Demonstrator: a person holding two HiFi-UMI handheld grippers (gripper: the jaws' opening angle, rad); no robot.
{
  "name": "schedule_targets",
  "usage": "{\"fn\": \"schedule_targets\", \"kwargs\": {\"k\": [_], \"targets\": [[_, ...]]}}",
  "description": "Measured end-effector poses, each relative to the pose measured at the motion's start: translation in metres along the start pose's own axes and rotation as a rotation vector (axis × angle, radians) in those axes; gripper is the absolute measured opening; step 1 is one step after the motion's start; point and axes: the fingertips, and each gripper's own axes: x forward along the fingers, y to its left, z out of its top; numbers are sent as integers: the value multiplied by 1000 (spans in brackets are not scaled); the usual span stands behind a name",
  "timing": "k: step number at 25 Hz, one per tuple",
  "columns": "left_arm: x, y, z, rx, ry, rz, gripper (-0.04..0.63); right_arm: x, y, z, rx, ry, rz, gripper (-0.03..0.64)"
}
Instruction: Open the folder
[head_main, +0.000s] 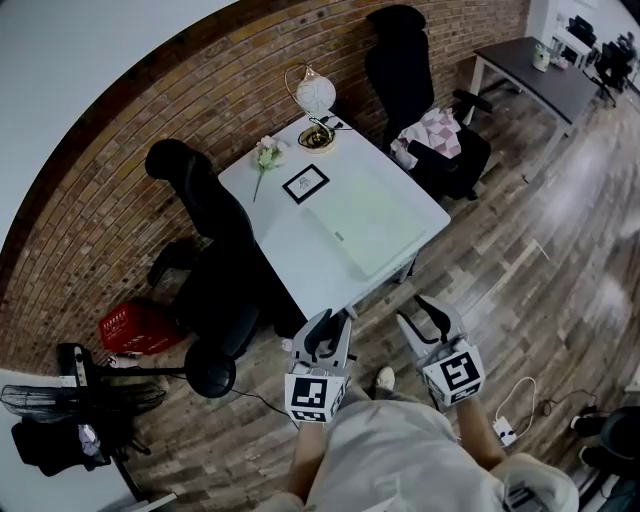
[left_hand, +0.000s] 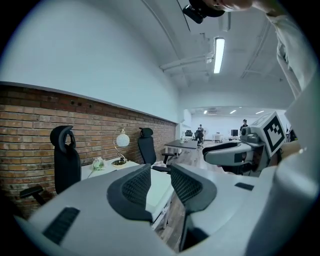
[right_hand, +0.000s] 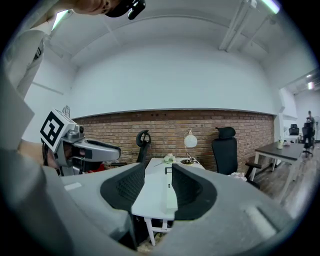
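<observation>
The pale green folder (head_main: 365, 228) lies shut and flat on the white table (head_main: 290, 245), toward its right side. Both grippers hang in front of the table's near edge, above the wooden floor, and neither touches the folder. My left gripper (head_main: 330, 326) is open with nothing between its jaws. My right gripper (head_main: 424, 318) is likewise open and empty. In the left gripper view, the left gripper (left_hand: 161, 183) frames the table (left_hand: 105, 167), with the right gripper (left_hand: 235, 152) alongside. In the right gripper view, the right gripper (right_hand: 159, 188) frames the folder's edge (right_hand: 171, 196).
On the table's far end stand a globe lamp (head_main: 314, 98), a flower (head_main: 266, 153) and a small framed picture (head_main: 305, 183). Black office chairs (head_main: 215, 260) (head_main: 420, 90) flank the table. A red basket (head_main: 135, 327), a fan (head_main: 60, 400) and a floor cable (head_main: 515, 405) lie nearby.
</observation>
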Motion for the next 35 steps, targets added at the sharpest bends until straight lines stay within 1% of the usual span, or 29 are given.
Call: {"fn": "schedule_targets", "kwargs": {"k": [7, 12, 14, 16, 19, 22, 25, 27, 30, 33, 35], "targets": [[20, 11, 2, -11, 7, 13, 121, 23, -11, -5, -20, 30, 37, 163], [37, 29, -3, -25, 17, 14, 120, 46, -16, -3, -40, 34, 47, 163], [46, 36, -5, -33, 19, 8, 120, 57, -18, -5, -36, 52, 45, 163], [55, 44, -8, -43, 28, -1, 120, 67, -21, -9, -23, 79, 38, 163], [70, 56, -15, -54, 46, -15, 120, 84, -28, -13, -73, 87, 45, 163], [84, 68, -27, -66, 71, -35, 120, 101, -32, -19, -101, 113, 41, 163], [99, 79, -38, -79, 100, -60, 120, 116, -35, -30, -59, 173, 19, 163], [109, 85, -45, -87, 118, -78, 120, 126, -39, -38, -99, 201, 26, 163], [125, 94, -54, -98, 138, -105, 120, 140, -45, -49, -97, 246, 17, 163], [138, 102, -64, -110, 157, -123, 118, 152, -47, -59, -125, 285, 23, 163], [144, 108, -73, -119, 173, -134, 118, 159, -47, -65, -94, 302, 10, 163]]}}
